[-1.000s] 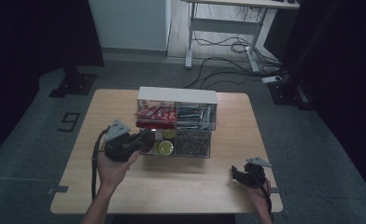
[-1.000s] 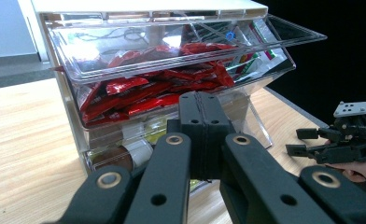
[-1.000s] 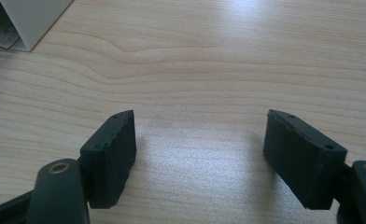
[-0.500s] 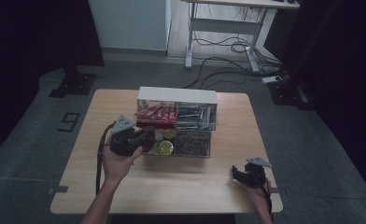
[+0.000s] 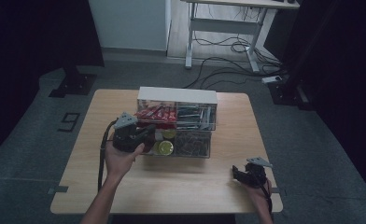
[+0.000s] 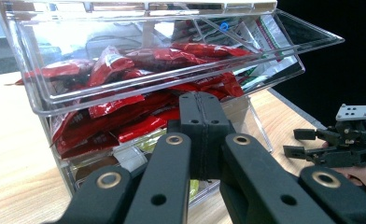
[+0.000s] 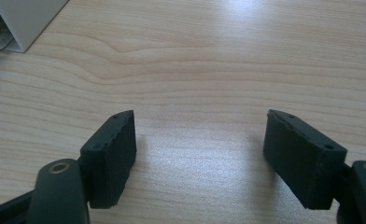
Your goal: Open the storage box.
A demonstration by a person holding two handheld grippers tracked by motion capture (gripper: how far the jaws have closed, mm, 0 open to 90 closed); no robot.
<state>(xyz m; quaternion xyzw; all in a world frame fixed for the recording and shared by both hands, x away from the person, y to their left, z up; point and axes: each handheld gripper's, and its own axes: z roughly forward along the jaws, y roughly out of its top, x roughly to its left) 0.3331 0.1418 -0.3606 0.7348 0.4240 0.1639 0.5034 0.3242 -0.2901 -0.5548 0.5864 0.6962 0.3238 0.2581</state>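
Clear plastic organiser (image 5: 177, 122) stands upright mid-worktop, nearer the far edge. Upper left bin (image 6: 125, 84) tilted open, packed with red sachets (image 6: 139, 112); other compartments closed.

One clear plastic organizer (image 5: 177, 122) stands on one wooden table (image 5: 102, 177), and it shows four compartments, two far and two near. The far left compartment holds red packets (image 6: 139, 93), too many and too overlapped to count, and at the near left sits one yellow roll (image 5: 165, 147). Two grippers are on the scene, the left gripper (image 5: 144, 136) and the right gripper (image 5: 237, 173).
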